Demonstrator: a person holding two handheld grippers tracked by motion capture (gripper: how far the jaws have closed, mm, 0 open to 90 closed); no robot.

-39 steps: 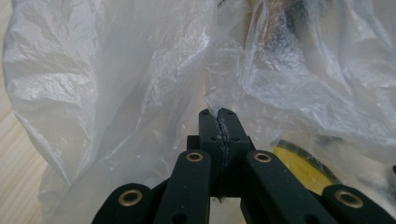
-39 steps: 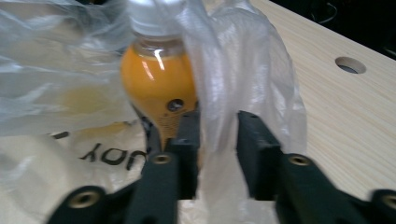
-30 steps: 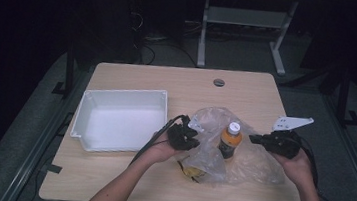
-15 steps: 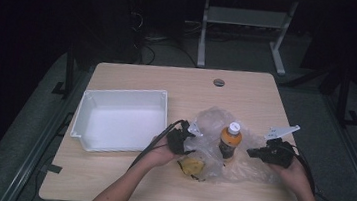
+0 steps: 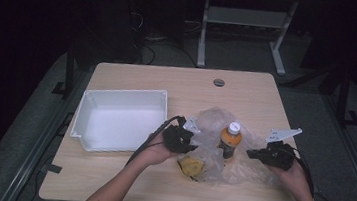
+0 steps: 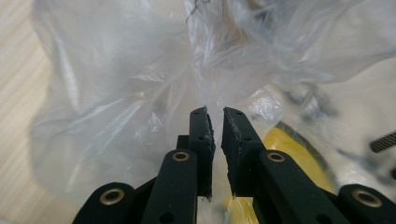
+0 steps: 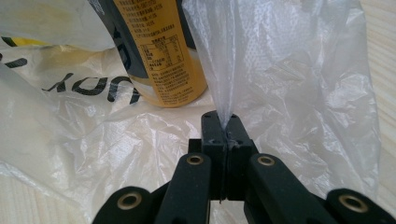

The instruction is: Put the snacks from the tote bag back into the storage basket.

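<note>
A clear plastic bag (image 5: pixel 252 171) lies crumpled on the wooden table (image 5: pixel 158 78). Inside it stands an orange bottle (image 5: pixel 230 140) with a white cap, and a yellow packet (image 5: pixel 192 166) lies at its front left. My right gripper (image 5: pixel 250 153) is shut on a pinched fold of the bag (image 7: pixel 289 79), just right of the bottle (image 7: pixel 159 51). My left gripper (image 5: pixel 193 146) is at the bag's left side. Its jaws have just been opening and stand a narrow gap apart (image 6: pixel 215 114), with the bag film (image 6: pixel 140 70) ahead of the tips and nothing pinched between them. The yellow packet (image 6: pixel 294 144) shows through the film.
A white tray (image 5: pixel 124 92) stands empty on the table's left half, close to my left hand. A round cable hole (image 5: pixel 219 82) sits near the far edge. Beyond the table are a dark floor and a metal frame (image 5: pixel 203 33).
The bag has sunk and spread flatter on the table as the right gripper came down. The left gripper has shifted slightly.
</note>
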